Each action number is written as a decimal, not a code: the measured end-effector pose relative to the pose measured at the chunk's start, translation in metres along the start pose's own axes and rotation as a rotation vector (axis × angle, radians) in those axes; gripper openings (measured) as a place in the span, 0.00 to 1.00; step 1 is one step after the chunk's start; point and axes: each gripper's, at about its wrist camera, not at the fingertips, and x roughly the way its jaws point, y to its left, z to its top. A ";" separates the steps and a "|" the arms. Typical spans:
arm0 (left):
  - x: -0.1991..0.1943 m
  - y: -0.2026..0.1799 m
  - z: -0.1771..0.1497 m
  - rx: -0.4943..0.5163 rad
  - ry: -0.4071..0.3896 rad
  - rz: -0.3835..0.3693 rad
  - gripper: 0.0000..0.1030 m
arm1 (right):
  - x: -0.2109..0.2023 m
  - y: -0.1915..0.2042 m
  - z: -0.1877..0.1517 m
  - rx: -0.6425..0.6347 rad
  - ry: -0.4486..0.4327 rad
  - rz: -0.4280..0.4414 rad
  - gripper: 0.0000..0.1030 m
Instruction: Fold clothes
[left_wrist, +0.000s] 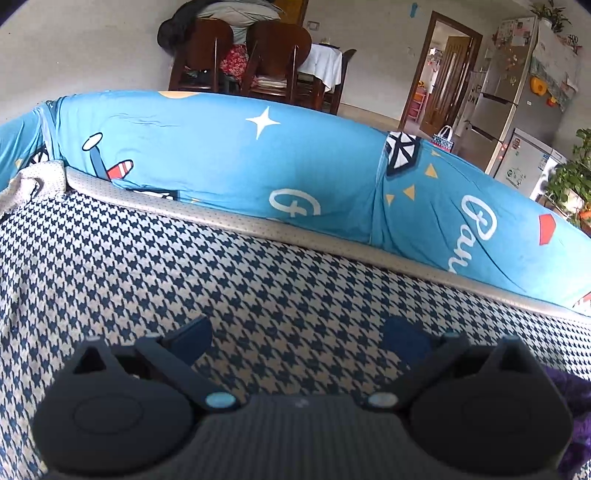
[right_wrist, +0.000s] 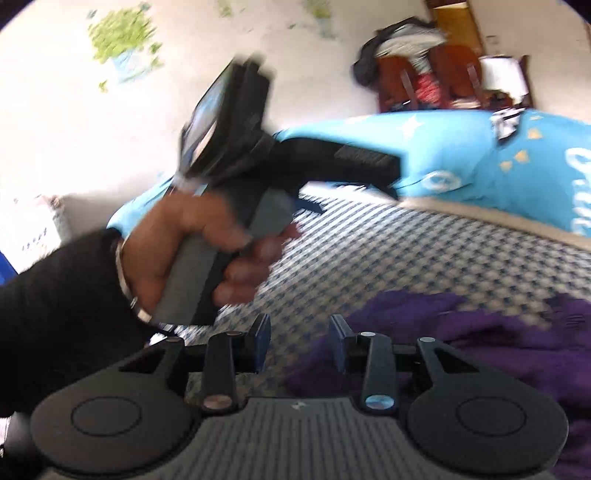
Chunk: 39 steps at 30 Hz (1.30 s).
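While the houndstooth cover (left_wrist: 258, 280) of the sofa seat spreads wide and mostly bare under both cameras, the folding looks barely begun, if begun at all. Behind that cover runs the blue printed back cushion (left_wrist: 229, 158), with a pale piped edge (left_wrist: 258, 223) between the two. The one garment in sight, a purple knitted piece (right_wrist: 491, 343), lies rumpled in a heap on the seat at the right; no flat panel, straight edge or neat fold shows in it, so I judge that spreading it out and every fold are still to be done. In the left wrist view only a sliver of it shows at the lower right corner.

The left gripper (left_wrist: 299, 339) hangs above bare houndstooth, just beside the garment, its jaws spread wide with nothing between them. The right wrist view shows the person's left hand (right_wrist: 199, 243) wrapped round that tool's handle, blurred by motion. The right gripper (right_wrist: 300, 345) hovers at the near edge of the purple heap; its jaws stand partly apart and hold nothing, the right-hand pad over the knit and the left-hand pad over the cover. Whether either pad touches the fabric I cannot tell.
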 end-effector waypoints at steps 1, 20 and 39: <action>0.002 -0.002 -0.001 0.000 0.007 -0.006 1.00 | -0.007 -0.006 0.001 0.010 -0.013 -0.028 0.36; 0.022 -0.097 -0.037 0.344 0.130 -0.255 1.00 | -0.084 -0.158 -0.002 0.406 -0.064 -0.606 0.44; 0.039 -0.121 -0.073 0.530 0.241 -0.241 0.96 | -0.046 -0.206 -0.026 0.266 0.148 -0.713 0.72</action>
